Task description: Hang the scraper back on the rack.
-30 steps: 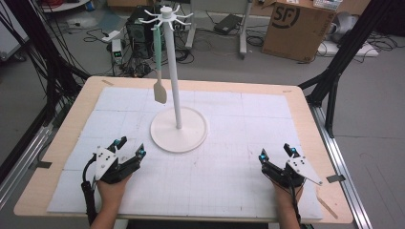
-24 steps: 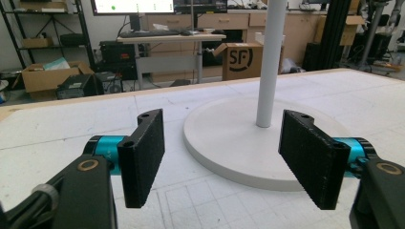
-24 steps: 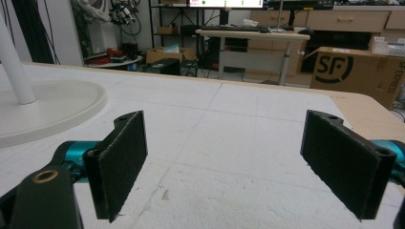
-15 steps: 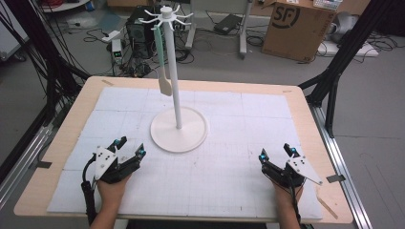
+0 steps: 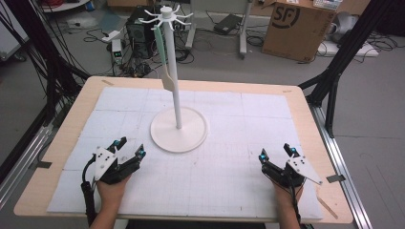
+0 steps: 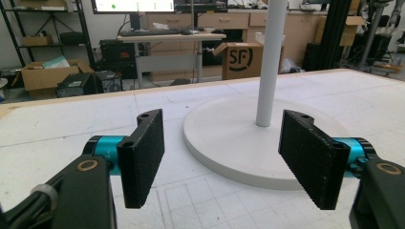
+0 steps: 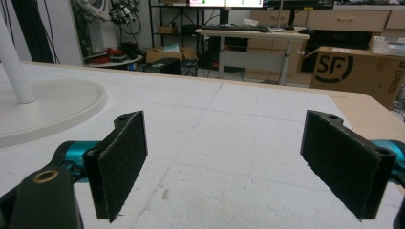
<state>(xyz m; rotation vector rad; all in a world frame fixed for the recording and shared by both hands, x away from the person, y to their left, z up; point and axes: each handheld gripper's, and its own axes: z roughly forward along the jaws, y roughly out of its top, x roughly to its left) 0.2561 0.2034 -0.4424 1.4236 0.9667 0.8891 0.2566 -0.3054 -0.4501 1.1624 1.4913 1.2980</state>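
White gridded matting covers your counter [image 5: 229, 191]. Nearest you, your left hand-held gripper [image 5: 128, 149] rests low at the near left, jaws spread and empty, aimed at the stand. Your right hand-held gripper [image 5: 276, 153] sits at the near right, likewise released. Farther off, the white stand [image 5: 178, 129] holds centre, a pale spatula [image 5: 164, 62] hanging from its hooks.

The letters "SF" in a black ring stand on the side of a brown cardboard box [image 5: 297, 26] on the floor beyond the bench in the high view. The same box [image 7: 356, 71] in the right gripper view carries "SF" and, on its right end, vertical lettering reading "EXPRESS". In the left gripper view the box [image 6: 242, 59] again shows "SF".
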